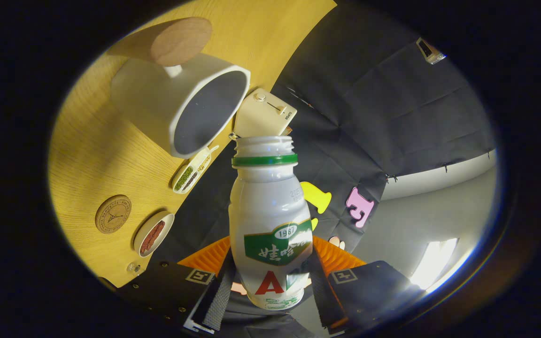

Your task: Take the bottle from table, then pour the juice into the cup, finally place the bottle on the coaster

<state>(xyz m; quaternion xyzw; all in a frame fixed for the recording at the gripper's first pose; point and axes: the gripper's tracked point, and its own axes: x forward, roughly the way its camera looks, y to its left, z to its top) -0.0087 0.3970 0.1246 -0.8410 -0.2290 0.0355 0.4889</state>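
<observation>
Two fingers of the gripper (270, 286) are clamped on the bottle (270, 220) (cap off), its mouth just beside the rim of the cup (181, 103) near the tabletop (92, 155) edge. The coaster (113, 214) lies apart, beside a small dish (153, 233).

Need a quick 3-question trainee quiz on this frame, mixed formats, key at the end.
1. True or false: the bottle still has its cap on.
2. What is the gripper doing? A) open, beside the bottle B) shut on the bottle C) shut on the cup
3. Fill in: the bottle's open mouth is tipped toward the white ____.

Key: 1 false, the threaded neck is bare. 2 B, both fingers press the bottle's lower body. 3 cup, which stands on the wooden table beside the round coaster.
</observation>
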